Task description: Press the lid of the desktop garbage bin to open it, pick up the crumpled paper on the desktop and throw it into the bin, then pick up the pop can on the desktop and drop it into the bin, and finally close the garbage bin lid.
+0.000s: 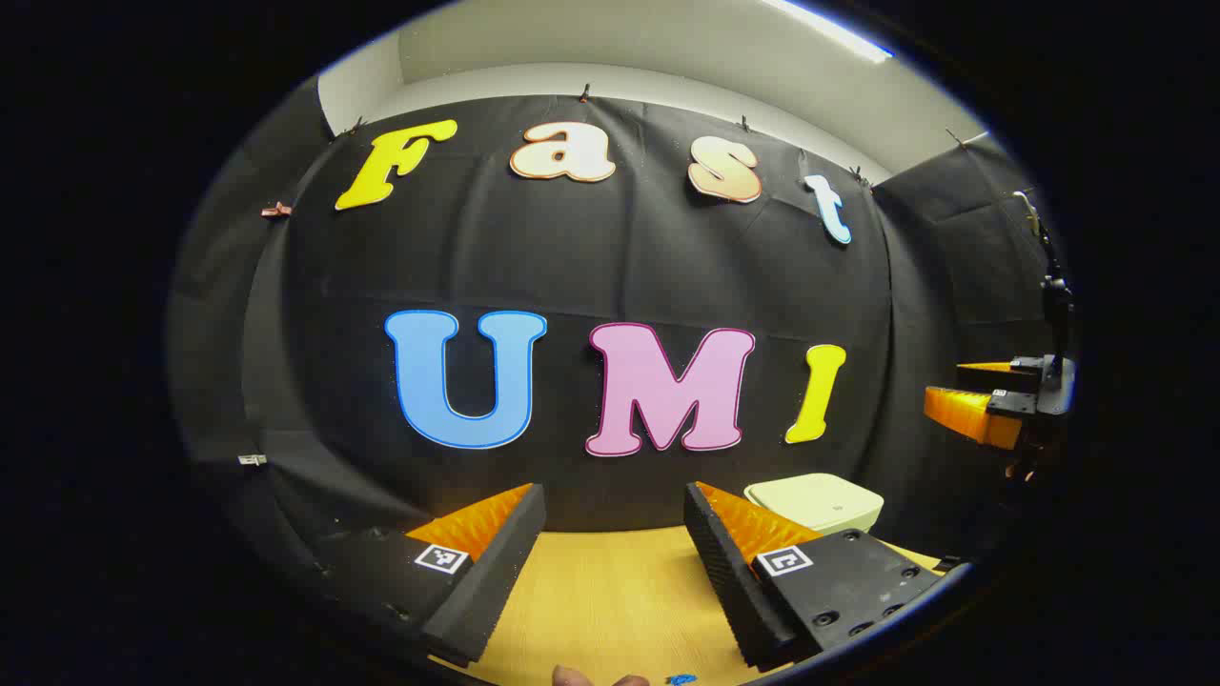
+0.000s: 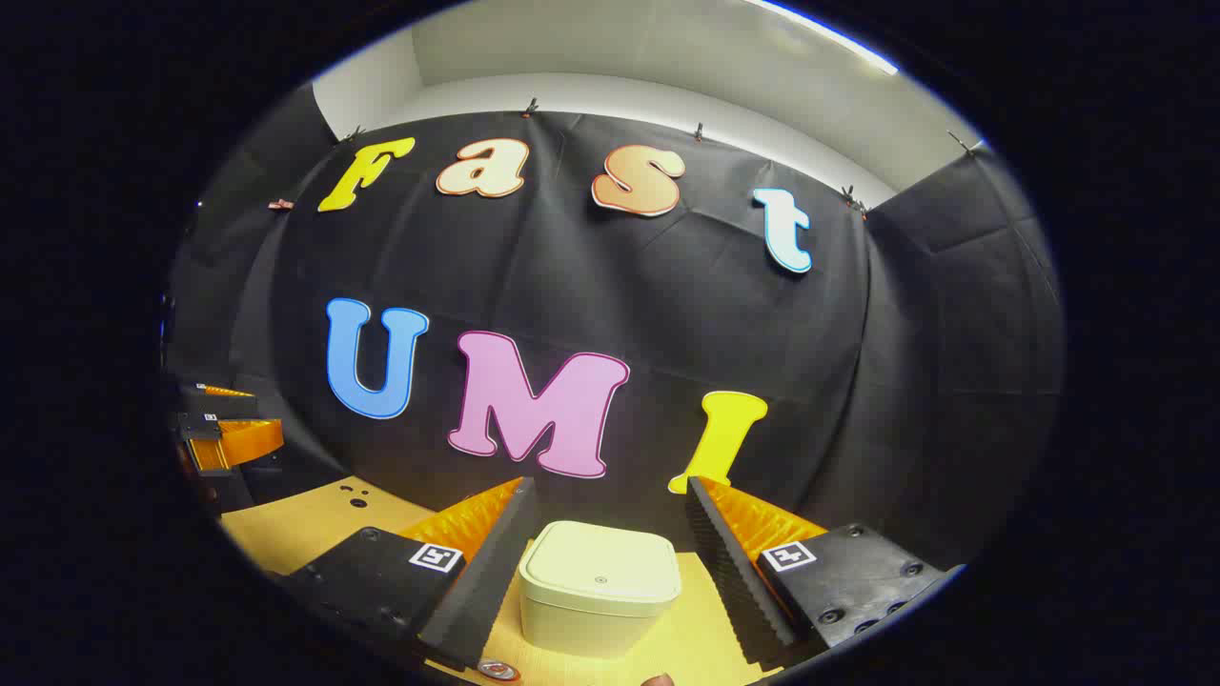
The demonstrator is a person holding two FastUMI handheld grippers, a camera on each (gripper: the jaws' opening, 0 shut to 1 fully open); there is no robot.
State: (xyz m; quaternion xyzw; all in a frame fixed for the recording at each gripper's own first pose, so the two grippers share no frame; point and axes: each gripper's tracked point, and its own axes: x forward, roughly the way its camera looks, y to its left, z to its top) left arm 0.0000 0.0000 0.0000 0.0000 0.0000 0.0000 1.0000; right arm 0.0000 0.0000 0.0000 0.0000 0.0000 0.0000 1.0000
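While the bin's lid lies flat and closed, the first step, pressing it open, looks to be the one in hand. Nearest in the right gripper view, the right gripper (image 2: 605, 534) hangs above the tabletop (image 2: 286, 534) with its jaws spread wide and holding nothing, and the garbage bin (image 2: 599, 591) sits framed between the fingers, just beyond their tips, not touched. With the lid shut, what is inside cannot be told. At the bottom edge of that view a small round rim peeks in, perhaps the pop can, though too little shows to be sure. In the left gripper view, the left gripper (image 1: 615, 519) is likewise wide open and empty over bare tabletop, the bin farther off to its right. Next, I judge, the right gripper must come down and push the lid's top until it springs up.
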